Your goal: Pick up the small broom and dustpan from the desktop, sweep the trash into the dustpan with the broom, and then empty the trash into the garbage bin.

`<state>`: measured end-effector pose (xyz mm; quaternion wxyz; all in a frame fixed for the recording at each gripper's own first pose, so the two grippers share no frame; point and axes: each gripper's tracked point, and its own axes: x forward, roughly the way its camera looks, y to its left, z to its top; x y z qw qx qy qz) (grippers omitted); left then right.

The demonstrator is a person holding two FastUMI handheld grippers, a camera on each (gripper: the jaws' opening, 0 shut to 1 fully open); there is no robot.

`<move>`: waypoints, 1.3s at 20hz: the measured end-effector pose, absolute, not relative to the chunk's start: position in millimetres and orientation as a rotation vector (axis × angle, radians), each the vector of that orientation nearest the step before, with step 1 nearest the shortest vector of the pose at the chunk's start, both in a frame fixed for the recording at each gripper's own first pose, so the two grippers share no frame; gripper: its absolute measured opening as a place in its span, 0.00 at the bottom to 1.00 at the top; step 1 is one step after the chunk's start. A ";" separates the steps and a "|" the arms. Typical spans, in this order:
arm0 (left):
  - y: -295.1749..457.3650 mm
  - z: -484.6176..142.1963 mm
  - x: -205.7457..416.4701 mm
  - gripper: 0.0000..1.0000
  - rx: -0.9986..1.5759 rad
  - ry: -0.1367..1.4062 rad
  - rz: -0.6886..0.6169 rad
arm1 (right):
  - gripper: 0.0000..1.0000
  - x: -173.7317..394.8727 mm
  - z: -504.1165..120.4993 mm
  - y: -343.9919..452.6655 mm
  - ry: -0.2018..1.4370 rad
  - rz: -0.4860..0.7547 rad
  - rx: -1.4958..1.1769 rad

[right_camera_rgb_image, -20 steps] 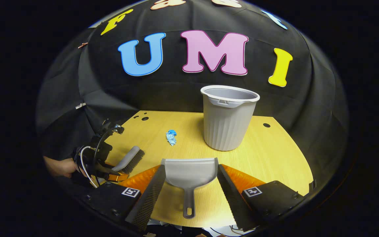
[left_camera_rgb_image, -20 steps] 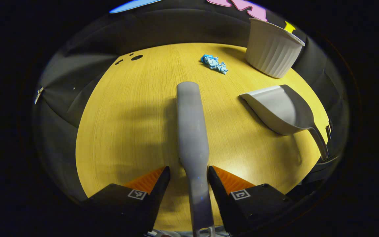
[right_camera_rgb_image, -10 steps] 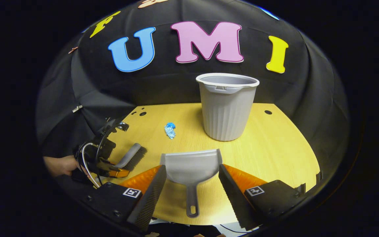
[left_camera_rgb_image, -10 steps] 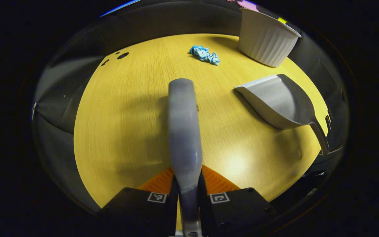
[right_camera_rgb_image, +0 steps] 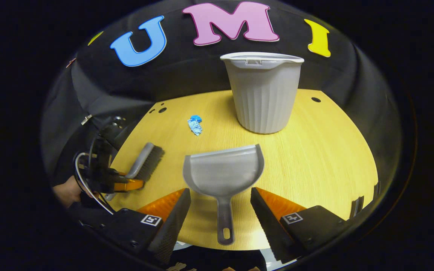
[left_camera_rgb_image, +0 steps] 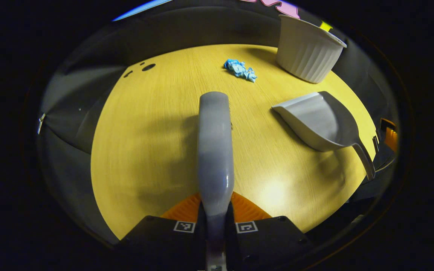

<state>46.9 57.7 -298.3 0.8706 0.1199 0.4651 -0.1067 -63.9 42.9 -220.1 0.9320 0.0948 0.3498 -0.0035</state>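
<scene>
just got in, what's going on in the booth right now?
A person is starting a desktop sweep-up with a tool in each hand. The left tool is shut on the small broom handle. The right tool is open, its fingers on either side of the dustpan handle, not gripping. The dustpan lies flat on the table. The blue crumpled trash lies unswept near the grey bin.

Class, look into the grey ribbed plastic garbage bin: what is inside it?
The grey ribbed plastic garbage bin shows just its rim and outer wall; its inside is hidden. The crumpled blue paper scrap lies outside on the wooden desktop.
</scene>
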 end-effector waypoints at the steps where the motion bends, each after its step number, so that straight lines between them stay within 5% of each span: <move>1: 56.2 -288.9 46.7 0.25 0.227 0.958 -0.224 | 0.99 -63.0 -224.5 44.0 0.729 -0.004 0.197; 13: 74.5 -217.0 9.4 0.24 0.200 0.838 -0.178 | 0.99 -54.6 -295.7 48.9 0.906 -0.024 0.193; 26: 77.7 -235.2 -36.5 0.25 0.059 0.910 -0.086 | 0.93 -39.7 -344.2 49.9 0.994 -0.030 0.148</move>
